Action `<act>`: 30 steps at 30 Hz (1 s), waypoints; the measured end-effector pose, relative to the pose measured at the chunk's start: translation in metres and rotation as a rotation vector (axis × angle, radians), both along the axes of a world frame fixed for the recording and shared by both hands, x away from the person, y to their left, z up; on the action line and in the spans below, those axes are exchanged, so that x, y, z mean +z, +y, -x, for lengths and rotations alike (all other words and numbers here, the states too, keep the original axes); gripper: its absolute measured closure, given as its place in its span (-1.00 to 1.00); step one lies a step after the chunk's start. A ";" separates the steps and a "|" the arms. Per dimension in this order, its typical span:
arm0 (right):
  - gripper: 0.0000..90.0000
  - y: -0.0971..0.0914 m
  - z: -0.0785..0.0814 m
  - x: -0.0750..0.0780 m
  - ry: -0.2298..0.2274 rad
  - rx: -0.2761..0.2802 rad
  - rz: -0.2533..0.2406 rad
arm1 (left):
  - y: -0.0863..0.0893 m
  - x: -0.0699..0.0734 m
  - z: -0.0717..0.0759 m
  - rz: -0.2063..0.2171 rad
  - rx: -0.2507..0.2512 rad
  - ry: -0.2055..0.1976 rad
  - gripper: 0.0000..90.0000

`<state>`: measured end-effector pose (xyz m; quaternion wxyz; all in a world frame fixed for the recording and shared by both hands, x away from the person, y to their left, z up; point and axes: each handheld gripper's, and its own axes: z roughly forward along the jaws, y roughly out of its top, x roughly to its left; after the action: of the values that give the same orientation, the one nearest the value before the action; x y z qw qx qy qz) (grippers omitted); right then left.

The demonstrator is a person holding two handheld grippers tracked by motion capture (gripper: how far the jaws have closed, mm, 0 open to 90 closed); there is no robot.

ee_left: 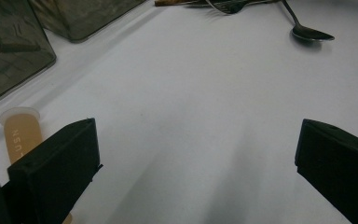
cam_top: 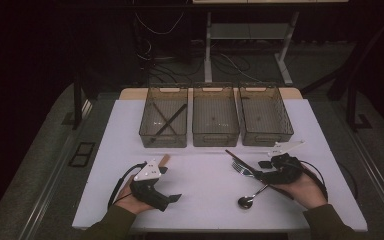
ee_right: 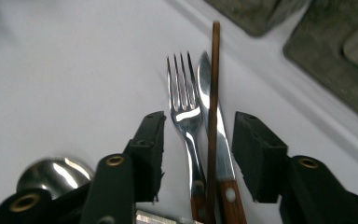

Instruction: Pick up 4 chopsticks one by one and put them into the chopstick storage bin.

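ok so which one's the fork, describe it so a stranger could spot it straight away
Start at the right-hand bin of the three, then come down to the cutlery beside the right gripper. The fork lies between its jaws, left of a knife and a thin brown stick; it alone has tines.

The high view was dim, with the room around the white desk [cam_top: 205, 175] almost black and grainy. In the left gripper view the desk looked bright and evenly lit, with soft shadows in front of the tongs. In the right gripper view the fork [ee_right: 184, 112] showed glare, and the spoon [ee_right: 56, 173] was blurred.
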<state>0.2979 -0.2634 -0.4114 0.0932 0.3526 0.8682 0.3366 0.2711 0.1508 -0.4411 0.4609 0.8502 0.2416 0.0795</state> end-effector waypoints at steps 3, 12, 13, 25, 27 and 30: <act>0.45 -0.009 0.006 -0.005 0.009 -0.015 0.007 | 0.000 0.000 0.000 -0.001 0.001 -0.004 -1.00; 0.71 -0.014 0.006 -0.016 0.036 -0.033 0.006 | 0.000 0.000 0.000 -0.001 0.003 -0.005 -1.00; 0.73 -0.013 0.006 -0.017 0.043 -0.037 0.006 | 0.001 0.000 0.000 -0.002 0.003 -0.005 -1.00; 0.84 -0.010 0.002 -0.022 0.039 -0.037 0.019 | 0.000 0.000 0.001 -0.004 0.003 -0.004 -1.00; 0.86 -0.010 0.002 -0.022 0.036 -0.034 0.022 | 0.000 0.000 0.001 -0.004 0.002 -0.004 -1.00; 0.88 -0.009 0.001 -0.022 0.035 -0.034 0.023 | 0.000 0.000 0.001 -0.004 0.002 -0.004 -1.00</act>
<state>0.2964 -0.2723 -0.4339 0.0879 0.3720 0.8673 0.3188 0.2705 0.1506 -0.4409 0.4597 0.8506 0.2415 0.0822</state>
